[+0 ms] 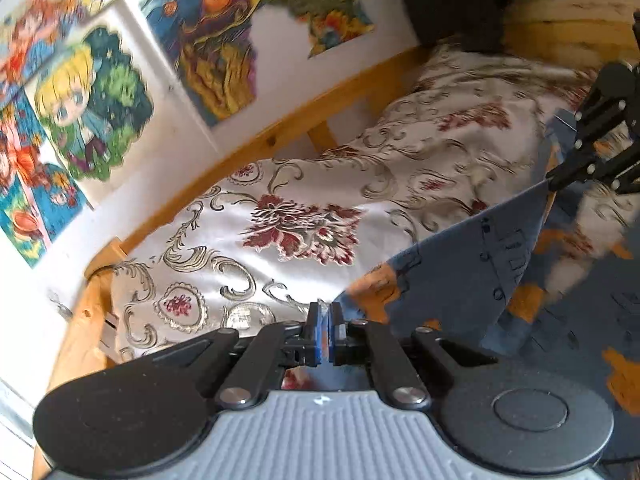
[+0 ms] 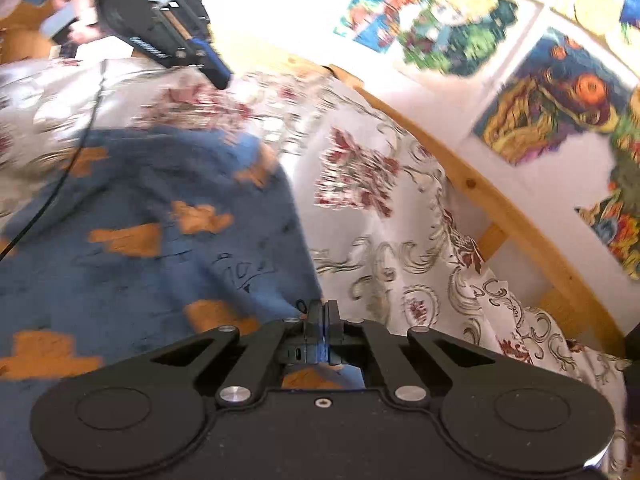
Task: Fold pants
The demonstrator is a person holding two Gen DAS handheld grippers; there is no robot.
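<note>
The blue pants (image 1: 460, 264) with orange patches hang stretched above the bed in the left wrist view. My left gripper (image 1: 326, 320) is shut, pinching a corner of the cloth between its blue pads. My right gripper (image 1: 558, 178) shows at the right edge, shut on the far end of the same taut edge. In the right wrist view the pants (image 2: 140, 240) spread out to the left, and my right gripper (image 2: 322, 316) is shut on their edge. The left gripper (image 2: 218, 76) appears blurred at the upper left.
A cream bedspread (image 1: 280, 208) with red flowers covers the bed under the pants. A wooden bed rail (image 1: 280, 132) runs along a white wall hung with colourful pictures (image 1: 92, 108). A thin black cable (image 2: 68, 168) crosses the cloth on the left.
</note>
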